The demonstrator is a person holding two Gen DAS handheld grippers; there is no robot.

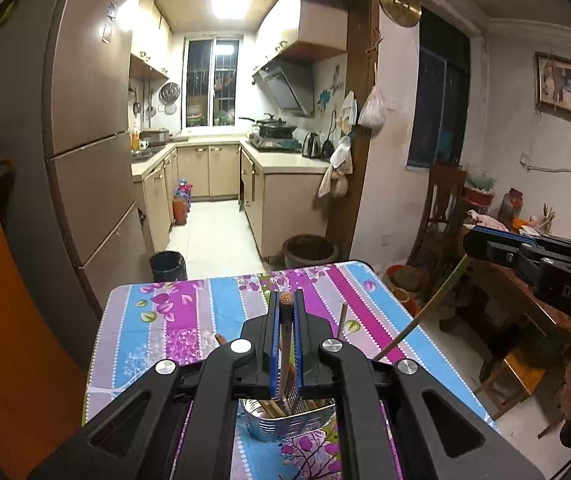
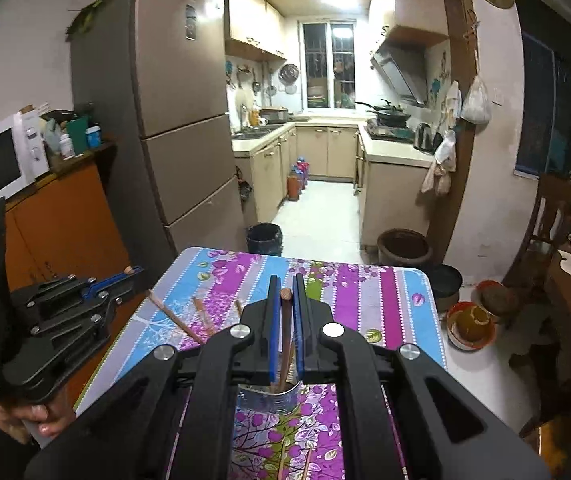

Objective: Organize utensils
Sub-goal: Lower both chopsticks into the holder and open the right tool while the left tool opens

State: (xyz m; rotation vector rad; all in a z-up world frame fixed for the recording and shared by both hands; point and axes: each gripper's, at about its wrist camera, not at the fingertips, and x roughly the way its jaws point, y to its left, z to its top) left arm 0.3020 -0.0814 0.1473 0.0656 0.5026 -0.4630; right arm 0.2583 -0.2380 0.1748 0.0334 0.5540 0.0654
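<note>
While both grippers hang above the floral table (image 1: 157,320), the left gripper (image 1: 286,344) is pinching one chopstick (image 1: 285,336) and the right gripper (image 2: 286,332) another chopstick (image 2: 285,332); each stick runs down between the blue pads toward the metal holder (image 1: 285,424) below

A: How does the left gripper (image 1: 285,306) stand?

B: Its blue-padded jaws are drawn together on a chopstick (image 1: 286,322) that runs up between them; the gripper points forward and somewhat downward.

A: And the right gripper (image 2: 285,286)?

B: Same posture: jaws closed on a chopstick (image 2: 286,320), pitched forward and down. It lies to the right of the left gripper, the two apart.

A: Is any of the person visible?

B: Only the left hand (image 2: 31,418), fingers curled under its gripper's handle.
</note>
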